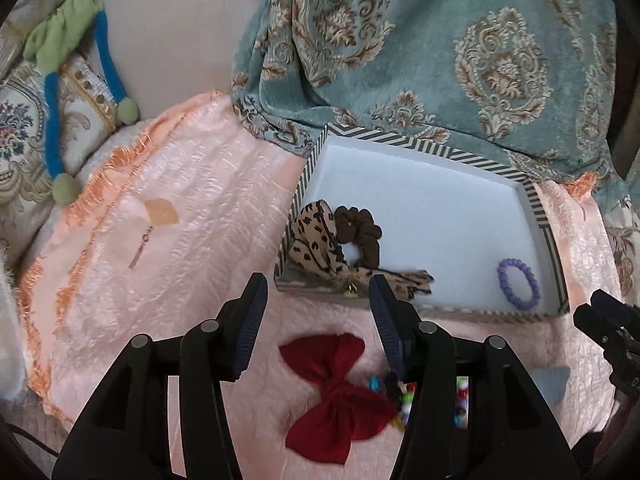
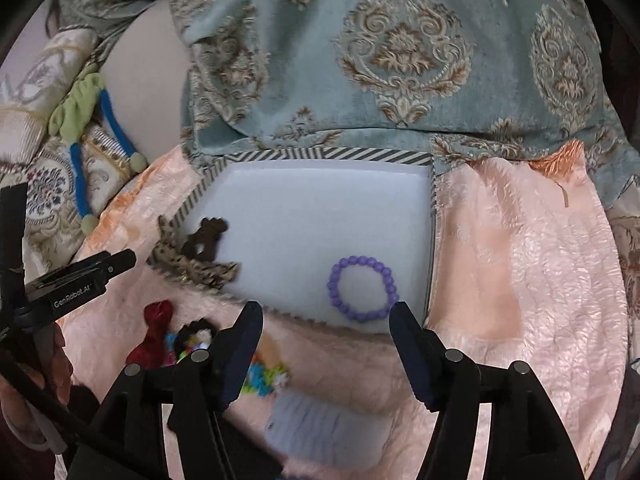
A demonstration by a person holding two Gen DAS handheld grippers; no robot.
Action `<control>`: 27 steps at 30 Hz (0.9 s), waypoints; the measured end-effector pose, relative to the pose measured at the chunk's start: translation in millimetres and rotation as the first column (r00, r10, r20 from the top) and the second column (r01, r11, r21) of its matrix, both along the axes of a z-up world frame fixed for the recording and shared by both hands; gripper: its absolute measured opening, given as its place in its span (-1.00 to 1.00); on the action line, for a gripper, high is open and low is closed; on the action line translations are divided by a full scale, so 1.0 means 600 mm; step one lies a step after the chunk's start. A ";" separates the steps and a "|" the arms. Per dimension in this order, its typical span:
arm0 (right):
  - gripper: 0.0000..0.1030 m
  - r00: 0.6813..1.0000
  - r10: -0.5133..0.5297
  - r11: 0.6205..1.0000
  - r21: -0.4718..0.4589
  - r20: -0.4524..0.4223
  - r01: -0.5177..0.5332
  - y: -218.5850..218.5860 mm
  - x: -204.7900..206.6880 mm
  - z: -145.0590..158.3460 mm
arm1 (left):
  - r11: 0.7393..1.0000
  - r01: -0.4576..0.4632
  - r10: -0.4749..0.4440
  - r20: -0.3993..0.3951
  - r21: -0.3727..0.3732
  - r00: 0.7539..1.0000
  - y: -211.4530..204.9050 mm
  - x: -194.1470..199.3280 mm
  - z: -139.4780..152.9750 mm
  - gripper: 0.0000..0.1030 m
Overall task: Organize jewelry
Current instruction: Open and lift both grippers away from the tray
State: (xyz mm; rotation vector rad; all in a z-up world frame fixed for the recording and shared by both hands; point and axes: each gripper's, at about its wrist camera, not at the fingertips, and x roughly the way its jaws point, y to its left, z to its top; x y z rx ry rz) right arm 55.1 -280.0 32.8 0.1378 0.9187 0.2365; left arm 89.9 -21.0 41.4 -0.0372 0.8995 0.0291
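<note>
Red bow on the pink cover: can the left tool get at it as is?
Probably yes. The red bow lies flat on the pink cover, outside the striped box, right below the open, empty left tool. Nothing covers it; only the colourful beads touch its right edge.

- The right claw (image 2: pixel 326 320) hangs with its jaws apart and nothing between them, above the near edge of the tray (image 2: pixel 320 155).
- The tray, white inside with a striped rim, lies on a pink blanket (image 2: pixel 520 260).
- A purple bracelet (image 2: pixel 362 289) lies flat inside the tray near its front right corner.
- A brown scrunchie (image 2: pixel 206 238) and a leopard scarf (image 2: pixel 192 266) sit at the tray's left edge.
- A red bow (image 2: pixel 154 336) and blurred coloured beads (image 2: pixel 264 376) lie on the blanket in front of the tray.
- The left claw (image 2: pixel 80 276) shows at the left edge, with a hand (image 2: pixel 40 380) below it.
</note>
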 end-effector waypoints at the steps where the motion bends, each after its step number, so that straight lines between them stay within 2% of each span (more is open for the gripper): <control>1: 0.23 1.000 0.005 1.000 -0.002 0.004 -0.005 0.004 -0.006 0.002 | 1.000 0.002 -0.002 0.004 0.002 1.000 -0.001 -0.008 0.002 0.02; 11: 0.29 0.998 -0.025 0.999 -0.024 0.061 0.027 0.017 -0.075 0.031 | 1.000 0.011 -0.012 0.042 0.016 0.999 -0.012 -0.085 0.018 0.02; 13: 0.35 0.997 -0.034 0.999 -0.021 0.063 0.035 0.018 -0.085 0.033 | 1.000 0.013 -0.014 0.044 0.012 0.999 -0.013 -0.096 0.020 0.02; 27: 0.36 0.997 -0.057 0.998 -0.027 0.051 0.059 0.016 -0.132 0.036 | 0.999 0.042 -0.043 0.048 0.015 0.998 -0.021 -0.151 0.023 0.02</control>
